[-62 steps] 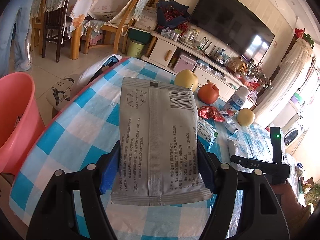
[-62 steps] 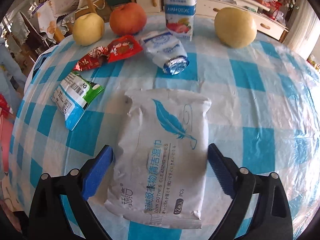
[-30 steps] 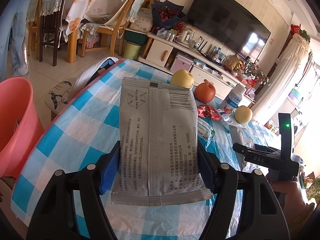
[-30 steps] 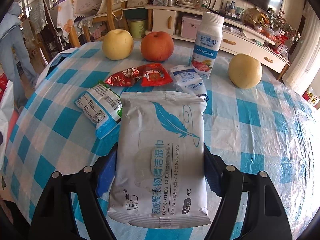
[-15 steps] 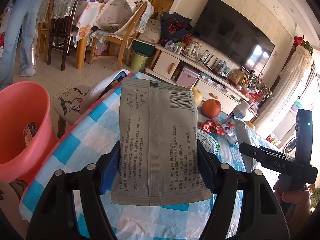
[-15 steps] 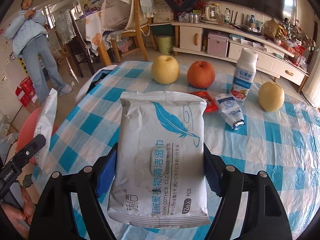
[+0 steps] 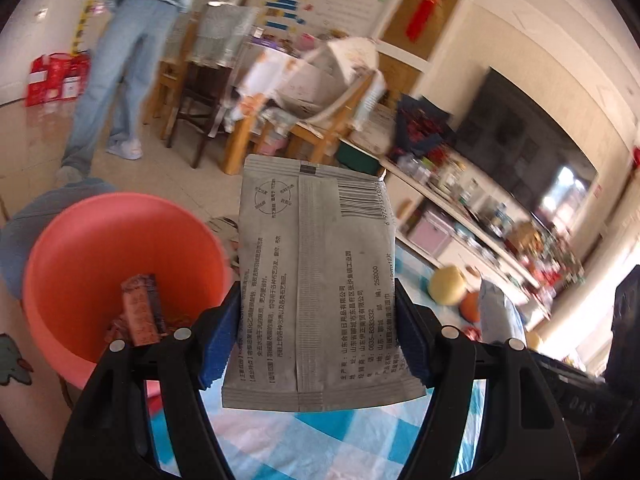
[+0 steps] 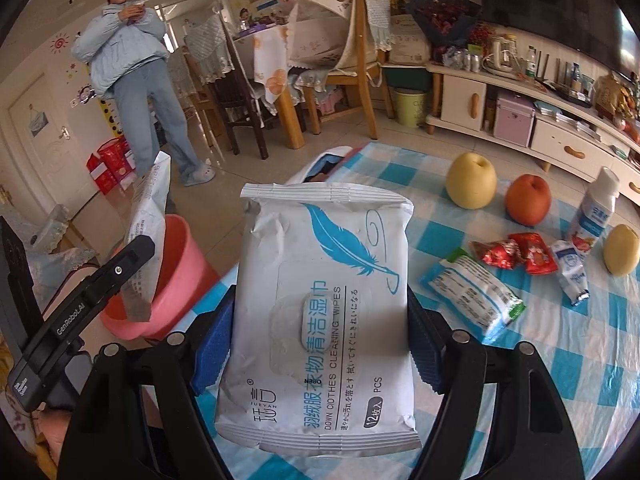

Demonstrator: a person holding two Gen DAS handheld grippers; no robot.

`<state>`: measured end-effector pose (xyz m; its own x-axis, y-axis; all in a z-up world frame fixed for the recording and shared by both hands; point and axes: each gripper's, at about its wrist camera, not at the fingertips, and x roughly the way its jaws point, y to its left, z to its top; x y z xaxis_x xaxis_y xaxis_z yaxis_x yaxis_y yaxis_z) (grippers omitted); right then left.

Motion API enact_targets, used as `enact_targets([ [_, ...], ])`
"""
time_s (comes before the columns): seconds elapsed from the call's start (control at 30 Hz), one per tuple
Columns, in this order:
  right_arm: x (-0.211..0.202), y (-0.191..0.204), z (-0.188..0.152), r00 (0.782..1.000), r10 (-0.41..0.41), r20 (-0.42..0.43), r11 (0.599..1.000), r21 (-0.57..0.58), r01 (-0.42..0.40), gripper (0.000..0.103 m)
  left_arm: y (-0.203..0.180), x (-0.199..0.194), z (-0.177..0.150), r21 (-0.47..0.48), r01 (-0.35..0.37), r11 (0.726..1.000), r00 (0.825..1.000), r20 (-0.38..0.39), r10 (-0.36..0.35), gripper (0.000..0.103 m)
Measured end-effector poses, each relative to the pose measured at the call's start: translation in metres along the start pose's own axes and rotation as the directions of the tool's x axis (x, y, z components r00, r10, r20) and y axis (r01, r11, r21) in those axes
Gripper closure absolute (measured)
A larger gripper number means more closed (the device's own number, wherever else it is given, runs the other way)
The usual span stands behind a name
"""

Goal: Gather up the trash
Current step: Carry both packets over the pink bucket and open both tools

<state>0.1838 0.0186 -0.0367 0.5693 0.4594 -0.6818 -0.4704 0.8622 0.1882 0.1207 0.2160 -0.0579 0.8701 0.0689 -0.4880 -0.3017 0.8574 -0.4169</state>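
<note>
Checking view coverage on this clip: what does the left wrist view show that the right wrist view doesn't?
Left only: the trash already inside the pink bin, and the TV. Right only: the feather wipes pack in the right gripper, plus wrappers and a bottle on the table. Both: the bin, the grey pack in the left gripper, and a standing person.
</note>
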Motion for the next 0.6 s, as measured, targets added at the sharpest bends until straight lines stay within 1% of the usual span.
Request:
enact_targets([
  [0.1,0.015,0.033,0.006,0.999,0.039,-0.010,0.998,-0.039,-0.040,0.027,0.024,-0.004,0.012,-0.075,-0.079,0.994,0.996,0.033,0.081,0.032],
  [0.27,0.044,0.083,0.021,0.992,0.124,-0.017,0.990,-0.072,-0.125,0.027,0.062,-0.007,0.027,-0.187,-0.198,0.962,0.976,0.049,0.211,0.032],
  [0.37,0.063,0.114,0.028,0.987,0.156,-0.034,0.982,-0.105,-0.159,0.027,0.085,-0.006,0.035,-0.234,-0.247,0.940,0.965,0.034,0.262,0.032],
  [0.47,0.081,0.138,0.035,0.982,0.185,-0.047,0.974,-0.125,-0.189,0.027,0.112,-0.006,0.041,-0.291,-0.279,0.915,0.955,0.013,0.296,0.032],
  [0.6,0.107,0.163,0.043,0.978,0.200,-0.059,0.968,-0.140,-0.207,0.027,0.144,-0.005,0.045,-0.355,-0.306,0.883,0.946,-0.013,0.323,0.032],
])
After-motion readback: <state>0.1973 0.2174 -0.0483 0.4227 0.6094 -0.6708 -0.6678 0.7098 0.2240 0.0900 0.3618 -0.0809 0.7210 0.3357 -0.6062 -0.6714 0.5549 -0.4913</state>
